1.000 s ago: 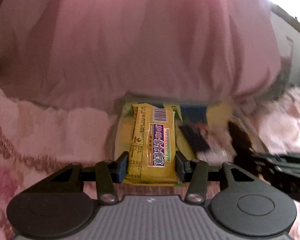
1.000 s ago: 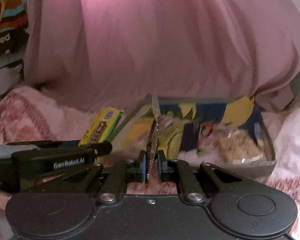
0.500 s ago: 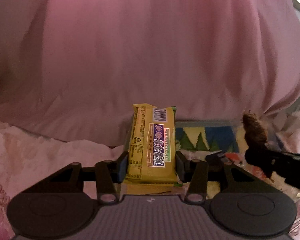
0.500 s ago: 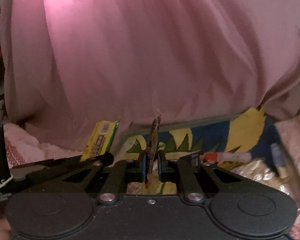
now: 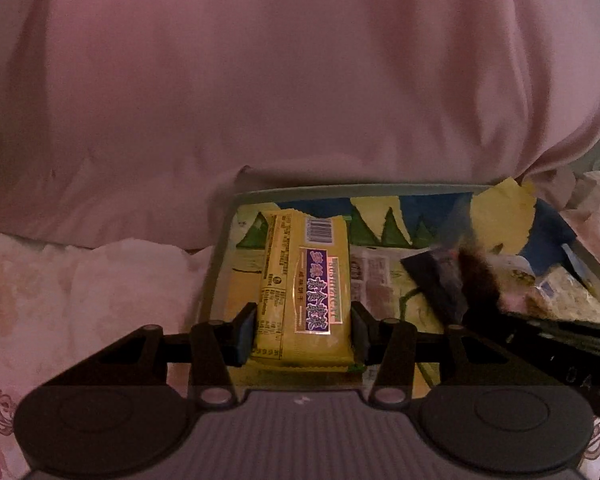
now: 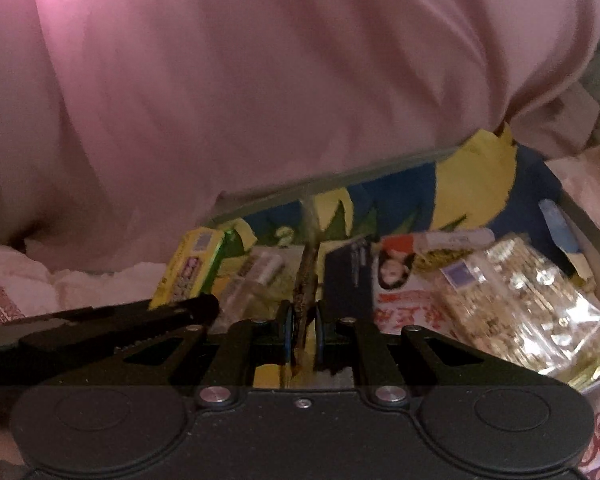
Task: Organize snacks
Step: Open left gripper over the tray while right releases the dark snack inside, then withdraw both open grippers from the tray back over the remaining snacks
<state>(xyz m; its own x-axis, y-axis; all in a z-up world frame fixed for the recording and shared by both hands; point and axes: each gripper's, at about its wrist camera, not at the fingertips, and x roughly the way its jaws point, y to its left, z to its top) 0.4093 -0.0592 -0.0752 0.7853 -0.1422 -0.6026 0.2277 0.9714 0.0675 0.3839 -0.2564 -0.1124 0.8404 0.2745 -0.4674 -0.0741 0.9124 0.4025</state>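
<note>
Left hand-held gripper [image 5: 303, 334] clamps the yellow snack bar [image 5: 306, 286] lengthwise over the tray's [image 5: 340, 191] left edge, while the right hand-held gripper [image 6: 301, 336] pinches a thin brown snack [image 6: 305, 280] mid-tray.

Yellow snack bar [image 5: 304, 292] lengthwise above tray [image 5: 220, 248]; thin brown snack [image 6: 305, 280] edge-on.

yellow snack pack [image 5: 304, 288]: glossy printed foil wrapper, crimped ends
left gripper [image 5: 303, 332]: matt black plastic, ribbed grey body, small metal pins
right gripper [image 6: 301, 330]: matt black plastic, blue pads
thin brown snack [image 6: 306, 276]: rough brown piece in clear shiny film
tray [image 5: 340, 191]: smooth grey rim, printed glossy floor
clear packet [image 6: 528, 304]: shiny crinkled transparent plastic at the tray's right edge
pink cloth [image 5: 300, 72]: soft matt fabric, folded
bedcover [image 5: 80, 292]: matt patterned textile
</note>
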